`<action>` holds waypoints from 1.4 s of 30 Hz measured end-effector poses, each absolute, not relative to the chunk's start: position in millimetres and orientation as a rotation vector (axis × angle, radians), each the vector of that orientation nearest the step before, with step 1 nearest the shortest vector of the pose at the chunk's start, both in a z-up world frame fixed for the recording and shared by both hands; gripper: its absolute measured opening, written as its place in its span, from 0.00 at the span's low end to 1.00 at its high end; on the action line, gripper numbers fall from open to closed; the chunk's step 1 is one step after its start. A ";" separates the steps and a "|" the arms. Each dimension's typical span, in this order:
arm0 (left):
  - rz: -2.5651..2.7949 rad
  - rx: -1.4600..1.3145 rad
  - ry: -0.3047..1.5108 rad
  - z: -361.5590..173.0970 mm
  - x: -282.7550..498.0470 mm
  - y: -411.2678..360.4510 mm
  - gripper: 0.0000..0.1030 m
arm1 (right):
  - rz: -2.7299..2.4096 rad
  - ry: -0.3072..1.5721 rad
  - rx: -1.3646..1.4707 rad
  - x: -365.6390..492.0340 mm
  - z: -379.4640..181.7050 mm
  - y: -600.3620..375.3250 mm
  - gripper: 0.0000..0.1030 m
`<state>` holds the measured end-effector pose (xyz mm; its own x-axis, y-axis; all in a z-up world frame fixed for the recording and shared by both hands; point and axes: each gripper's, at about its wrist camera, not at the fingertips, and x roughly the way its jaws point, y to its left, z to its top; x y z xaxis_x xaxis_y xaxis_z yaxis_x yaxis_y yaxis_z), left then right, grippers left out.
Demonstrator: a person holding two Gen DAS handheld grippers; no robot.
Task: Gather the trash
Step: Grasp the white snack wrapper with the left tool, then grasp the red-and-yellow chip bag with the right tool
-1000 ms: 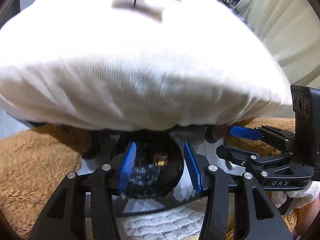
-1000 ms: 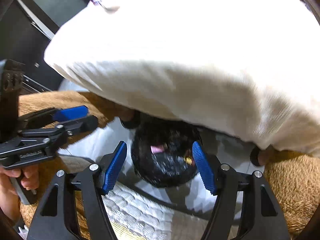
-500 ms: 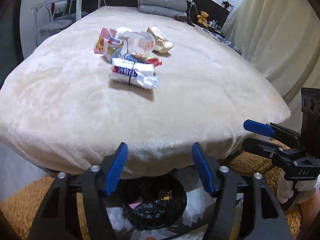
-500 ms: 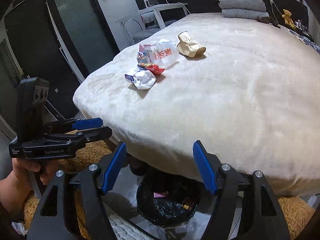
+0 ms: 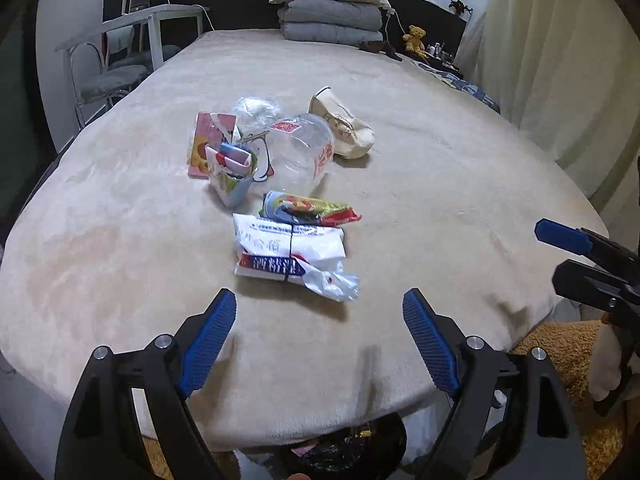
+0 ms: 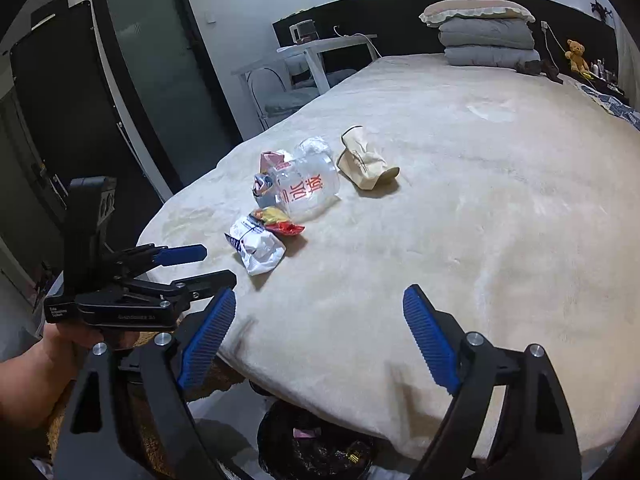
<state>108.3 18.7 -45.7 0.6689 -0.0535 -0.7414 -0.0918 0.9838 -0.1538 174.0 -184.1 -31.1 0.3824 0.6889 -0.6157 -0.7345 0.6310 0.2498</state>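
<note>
Trash pile [image 5: 280,184] sits mid-bed [image 5: 460,184], white wrapper [image 5: 290,254] nearest the foot edge. Bin [image 6: 316,446] on the floor below that edge, scraps inside. Left gripper [image 5: 316,340] and right gripper [image 6: 320,336] have both just been opening, jaws wide, nothing between them.

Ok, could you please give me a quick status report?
Both grippers just opened, empty. Wrappers heaped on bed. Bin below. Nothing blocking.
</note>
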 end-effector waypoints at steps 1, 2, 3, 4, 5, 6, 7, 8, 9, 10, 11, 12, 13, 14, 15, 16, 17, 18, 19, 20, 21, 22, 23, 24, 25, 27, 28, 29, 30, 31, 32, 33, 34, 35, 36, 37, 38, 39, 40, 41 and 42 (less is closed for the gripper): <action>0.027 -0.178 0.843 -46.4 113.2 21.2 0.81 | 0.908 0.747 -0.072 177.1 -29.2 -182.9 0.85; 0.028 -0.173 0.849 -47.0 118.4 23.1 0.81 | 0.908 0.743 -0.077 179.8 -27.7 -182.1 0.85; 0.031 -0.165 0.857 -48.3 124.7 25.2 0.81 | 0.909 0.740 -0.083 182.9 -26.9 -181.3 0.85; 0.036 -0.159 0.863 -49.6 130.8 27.8 0.81 | 0.908 0.740 -0.085 186.0 -26.3 -180.9 0.85; 0.034 -0.161 0.869 -51.2 135.9 30.4 0.81 | 0.908 0.741 -0.083 189.6 -25.9 -180.2 0.85; 0.025 -0.167 0.877 -53.0 140.3 32.1 0.81 | 0.909 0.744 -0.078 193.1 -25.7 -180.1 0.85; 0.021 -0.170 0.885 -54.6 144.1 33.2 0.81 | 0.909 0.746 -0.075 196.2 -25.4 -179.5 0.85; 0.022 -0.165 0.890 -56.1 148.0 33.8 0.81 | 0.909 0.746 -0.075 198.4 -24.8 -179.4 0.85; 0.022 -0.158 0.894 -57.5 150.9 33.4 0.79 | 0.911 0.745 -0.077 200.3 -24.7 -178.7 0.85; 0.021 -0.151 0.897 -58.4 152.1 32.8 0.79 | 0.911 0.744 -0.080 202.0 -24.4 -178.2 0.85; 0.020 -0.144 0.899 -59.5 152.6 32.2 0.78 | 0.910 0.743 -0.082 203.4 -24.1 -177.6 0.85; 0.022 -0.131 0.903 -60.3 154.2 31.5 0.72 | 0.911 0.744 -0.083 204.7 -23.9 -177.6 0.85; 0.025 -0.119 0.902 -60.6 154.4 30.7 0.69 | 0.911 0.746 -0.081 205.6 -23.7 -177.2 0.85; 0.027 -0.111 0.897 -59.9 155.2 30.0 0.67 | 0.912 0.750 -0.075 206.2 -24.0 -177.1 0.85; 0.028 -0.108 0.892 -59.0 154.5 30.0 0.66 | 0.914 0.754 -0.073 206.3 -24.5 -176.7 0.85; 0.027 -0.107 0.886 -57.9 153.5 29.7 0.66 | 0.915 0.754 -0.076 205.7 -24.7 -176.1 0.85; 0.025 -0.104 0.882 -56.6 153.1 28.8 0.65 | 0.916 0.753 -0.079 204.7 -24.9 -175.2 0.85; 0.025 -0.095 0.878 -55.8 152.0 27.7 0.65 | 0.919 0.753 -0.081 203.8 -25.0 -174.5 0.85; 0.027 -0.086 0.876 -55.3 151.4 26.4 0.64 | 0.920 0.753 -0.083 203.2 -25.3 -173.5 0.85; 0.026 -0.083 0.876 -54.9 150.6 25.5 0.64 | 0.922 0.755 -0.085 202.6 -25.7 -172.5 0.85; 0.023 -0.085 0.877 -54.8 148.9 25.7 0.63 | 0.923 0.757 -0.086 202.7 -26.2 -171.8 0.85; 0.025 -0.087 0.877 -54.7 146.8 26.1 0.63 | 0.922 0.758 -0.086 202.4 -26.6 -170.8 0.85; 0.030 -0.085 0.876 -54.6 144.8 26.5 0.63 | 0.923 0.761 -0.085 202.7 -27.1 -169.5 0.85; 0.031 -0.082 0.876 -54.6 142.6 26.2 0.63 | 0.927 0.765 -0.084 203.2 -27.8 -167.7 0.85; 0.031 -0.081 0.874 -54.2 140.2 26.6 0.63 | 0.929 0.767 -0.083 203.7 -28.5 -166.0 0.85; 0.033 -0.084 0.870 -53.1 135.4 28.1 0.62 | 0.935 0.773 -0.082 203.7 -30.0 -161.1 0.85; 0.036 -0.083 0.872 -53.0 132.7 28.7 0.62 | 0.941 0.779 -0.083 203.6 -31.0 -157.9 0.85; 0.038 -0.083 0.874 -53.1 130.4 29.5 0.62 | 0.945 0.782 -0.087 203.1 -32.1 -154.3 0.85; 0.041 -0.086 0.877 -53.2 127.9 30.8 0.62 | 0.949 0.785 -0.093 202.6 -33.4 -150.2 0.85; 0.043 -0.089 0.880 -53.3 125.6 32.2 0.62 | 0.956 0.788 -0.100 201.7 -34.8 -145.8 0.85; 0.044 -0.092 0.881 -53.1 123.2 33.6 0.62 | 0.961 0.791 -0.107 200.6 -36.6 -141.3 0.85; 0.045 -0.095 0.882 -52.8 120.6 35.0 0.62 | 0.965 0.794 -0.114 199.9 -38.1 -136.7 0.85; 0.047 -0.098 0.880 -51.9 118.7 36.1 0.62 | 0.970 0.797 -0.118 199.4 -39.8 -132.2 0.85; 0.048 -0.102 0.879 -51.3 116.2 37.8 0.62 | 0.975 0.803 -0.121 199.1 -41.6 -127.6 0.85; 0.050 -0.105 0.879 -50.9 114.1 39.3 0.62 | 0.978 0.809 -0.127 199.3 -43.7 -122.8 0.85; 0.055 -0.108 0.878 -50.4 111.8 41.0 0.62 | 0.977 0.812 -0.135 199.3 -45.8 -118.2 0.85; 0.057 -0.114 0.877 -49.8 109.7 43.3 0.62 | 0.978 0.815 -0.143 199.3 -48.0 -113.3 0.85; 0.060 -0.123 0.875 -49.0 107.4 46.1 0.62 | 0.981 0.820 -0.150 199.6 -50.3 -108.6 0.85; 0.064 -0.131 0.871 -47.8 105.1 48.8 0.62 | 0.983 0.821 -0.158 199.4 -52.1 -103.6 0.85; 0.069 -0.138 0.866 -46.4 102.7 51.3 0.62 | 0.983 0.820 -0.168 198.9 -53.9 -98.7 0.85; 0.073 -0.144 0.860 -44.7 100.0 54.4 0.62 | 0.983 0.817 -0.182 198.3 -55.8 -93.4 0.85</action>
